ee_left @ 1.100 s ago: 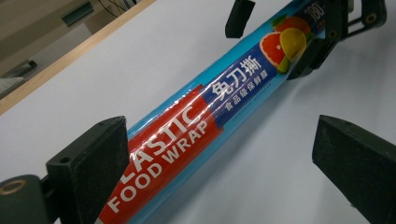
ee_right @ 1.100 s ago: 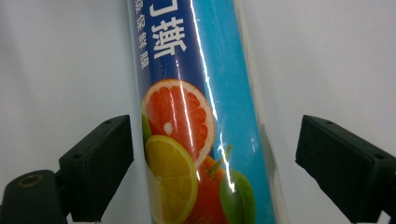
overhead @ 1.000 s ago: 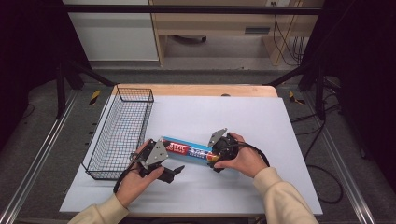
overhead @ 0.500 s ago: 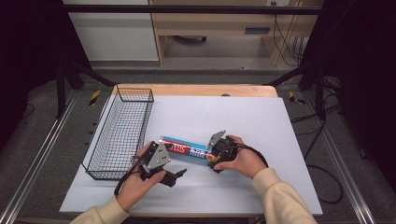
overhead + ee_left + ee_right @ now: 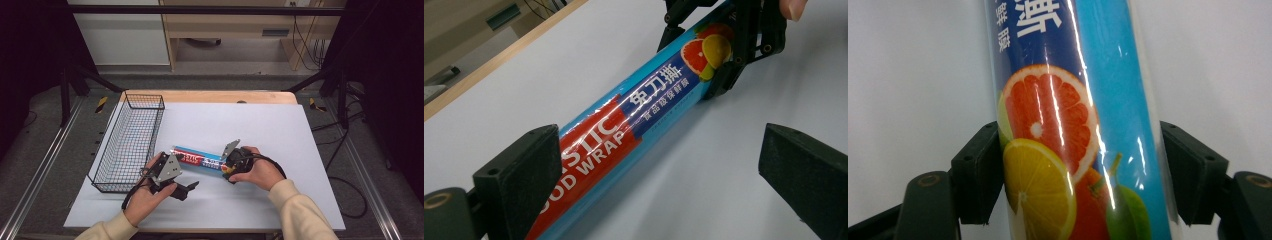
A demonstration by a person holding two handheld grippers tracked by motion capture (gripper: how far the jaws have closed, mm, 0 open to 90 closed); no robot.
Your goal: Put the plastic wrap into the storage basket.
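the long blue, red and white box of plastic food wrap (image 5: 200, 158) lies flat on the pale grey table sheet (image 5: 280, 130), toward its near edge and a little left of the middle, with its left end pointing at the near corner of the black wire basket (image 5: 131, 140) that stands along the sheet's left edge. the right gripper (image 5: 229, 165) has just been closing its jaws on the box's right end, the one printed with citrus fruit; in the right gripper view (image 5: 1083, 175) both black pads sit against the box's two sides, so it looks gripped. the left gripper (image 5: 186, 189) rests beside the box's left end with its jaws standing wide apart; in the left gripper view (image 5: 664, 175) one pad is against the box near the red lettering, the other well clear of it.

to do this step well, i judge the right grip should be firm and square before any lift, since a long box held at one end will droop and twist. bringing the left jaws around the red end would share the weight and keep the box level on its way to the basket.
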